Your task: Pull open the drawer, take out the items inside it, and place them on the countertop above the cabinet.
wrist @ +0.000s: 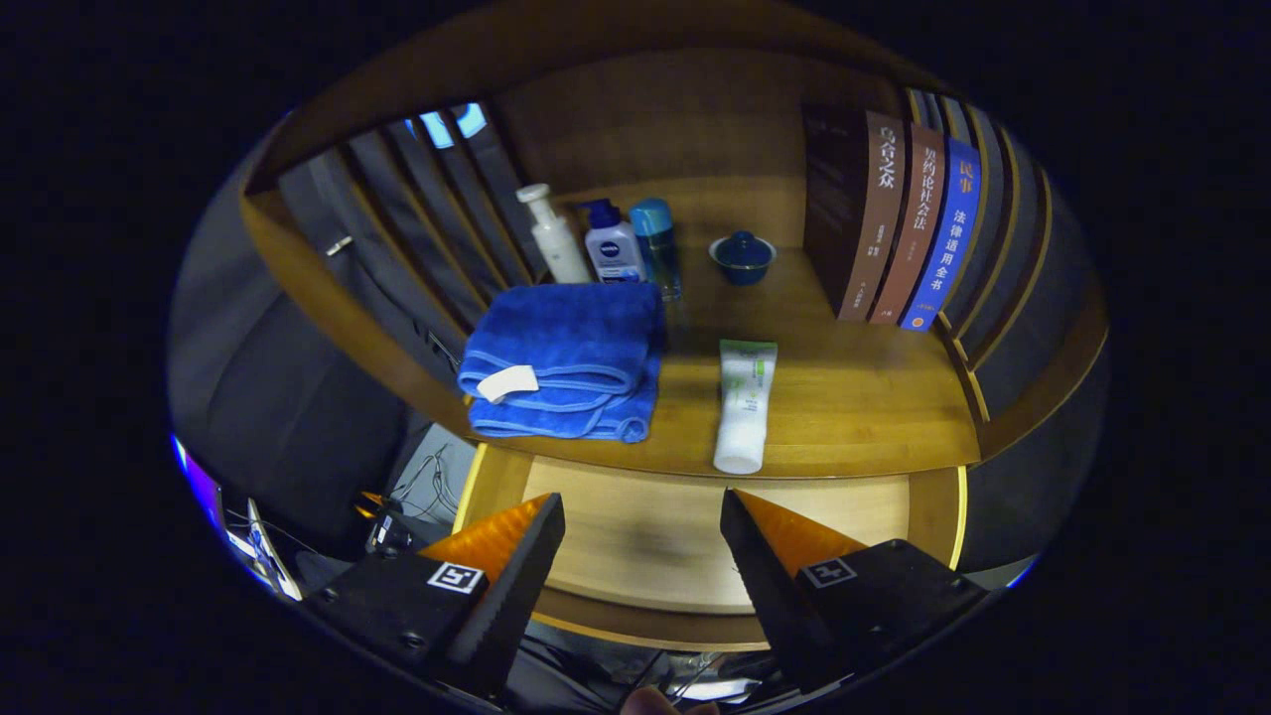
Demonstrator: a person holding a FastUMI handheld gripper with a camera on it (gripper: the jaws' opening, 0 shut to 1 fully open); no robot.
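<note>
My gripper hangs open above the pulled-out wooden drawer, with nothing between its fingers; the drawer's floor beneath them looks bare. Beyond the fingers lies the wooden countertop. A white tube lies on it near its front edge, cap toward the drawer, just ahead of the right finger. A folded blue towel with a white tag rests to the tube's left.
At the back of the countertop stand a white pump bottle, a white-and-blue lotion bottle, a blue bottle and a small dark lidded bowl. Upright books line the right side. Slatted wooden sides flank the shelf.
</note>
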